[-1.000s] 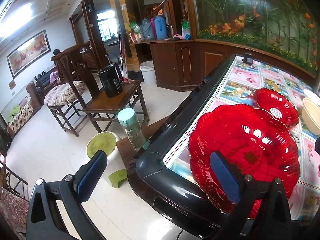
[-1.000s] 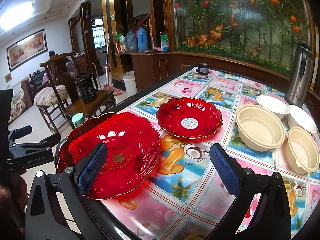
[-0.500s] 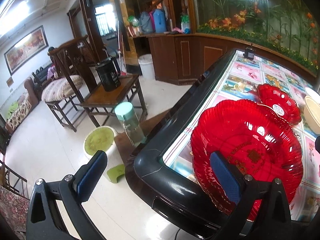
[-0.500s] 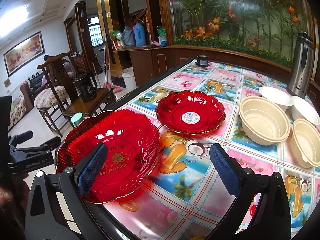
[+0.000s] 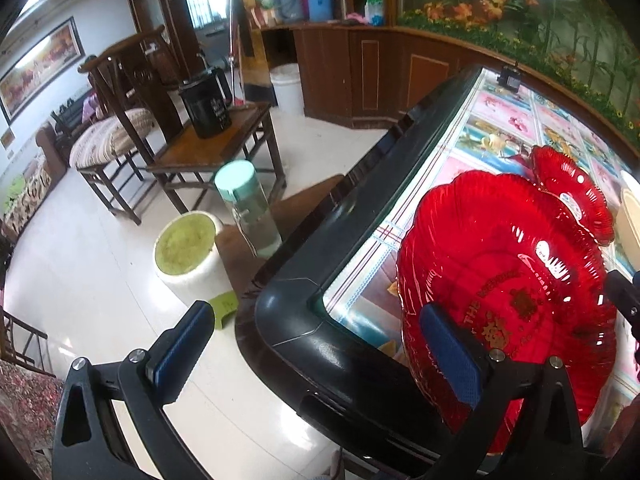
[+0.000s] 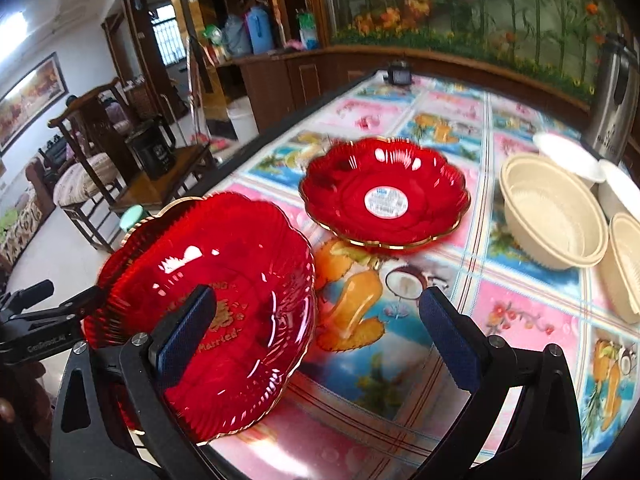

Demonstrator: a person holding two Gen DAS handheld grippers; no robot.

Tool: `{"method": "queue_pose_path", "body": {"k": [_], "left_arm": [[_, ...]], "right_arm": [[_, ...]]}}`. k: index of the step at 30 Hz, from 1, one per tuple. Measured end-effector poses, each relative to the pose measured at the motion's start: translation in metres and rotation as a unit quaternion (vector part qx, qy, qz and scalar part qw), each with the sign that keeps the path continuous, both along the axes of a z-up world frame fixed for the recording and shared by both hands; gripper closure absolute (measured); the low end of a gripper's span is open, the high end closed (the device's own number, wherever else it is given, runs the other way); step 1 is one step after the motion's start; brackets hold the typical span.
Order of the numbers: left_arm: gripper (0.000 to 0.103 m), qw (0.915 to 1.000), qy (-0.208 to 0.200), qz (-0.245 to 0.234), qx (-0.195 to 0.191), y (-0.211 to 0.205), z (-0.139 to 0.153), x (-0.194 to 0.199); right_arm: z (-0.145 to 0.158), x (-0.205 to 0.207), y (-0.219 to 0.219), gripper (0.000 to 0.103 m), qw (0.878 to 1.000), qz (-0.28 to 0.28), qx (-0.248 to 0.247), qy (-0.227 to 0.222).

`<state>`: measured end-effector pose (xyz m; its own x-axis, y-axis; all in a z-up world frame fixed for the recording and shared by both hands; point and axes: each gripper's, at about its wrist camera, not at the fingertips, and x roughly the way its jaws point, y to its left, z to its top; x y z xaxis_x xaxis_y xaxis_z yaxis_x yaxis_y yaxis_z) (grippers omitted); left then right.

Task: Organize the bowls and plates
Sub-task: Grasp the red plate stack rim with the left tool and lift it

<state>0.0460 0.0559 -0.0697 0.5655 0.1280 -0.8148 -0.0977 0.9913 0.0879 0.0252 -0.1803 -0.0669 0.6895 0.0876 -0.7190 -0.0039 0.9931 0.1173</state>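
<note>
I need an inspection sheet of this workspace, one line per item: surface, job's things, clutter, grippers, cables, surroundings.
Surface: table with printed fruit-pattern cover, black rim.
Job's things: large red scalloped plastic plate at the near corner; smaller red plate with white sticker behind it; beige plastic bowls to the right.
Clutter: steel thermos jug; small black object at the far edge.
Grippers: left gripper open; right gripper open, empty.
Cables: nothing seen.
Surroundings: wooden chair, black kettle, green-capped bottle.
</note>
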Motion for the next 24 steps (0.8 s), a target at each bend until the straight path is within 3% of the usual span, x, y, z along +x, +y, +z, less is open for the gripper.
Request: {"method": "queue_pose_path", "body": {"k": [10,14,18,23,24], "left_arm": [[0.000,0.9988,0.045,-0.014,-0.014,-0.010,-0.019,0.007],[0.000,0.9979,0.059,-0.018,-0.022,-0.012,-0.025,0.009],[0.000,0.9975,0.060,-0.028,-0.026,-0.017,-0.027,0.009],[0.001,0.9976,0.052,-0.042,-0.020,-0.024,-0.026,0.007],[0.001,0.9975,0.051,-0.046,-0.018,-0.026,-0.026,0.006]], "right_arm": [[-0.020,0.015,-0.006,0.005,0.999,-0.011,0.022,0.046],[-0.033,0.022,-0.007,0.017,0.996,-0.007,0.048,0.074],[-0.037,0.025,-0.003,0.019,0.996,-0.003,0.041,0.082],[-0.038,0.026,0.002,0.044,0.997,-0.001,0.026,0.076],[-0.037,0.026,0.001,0.044,0.997,0.001,0.026,0.075]]}}
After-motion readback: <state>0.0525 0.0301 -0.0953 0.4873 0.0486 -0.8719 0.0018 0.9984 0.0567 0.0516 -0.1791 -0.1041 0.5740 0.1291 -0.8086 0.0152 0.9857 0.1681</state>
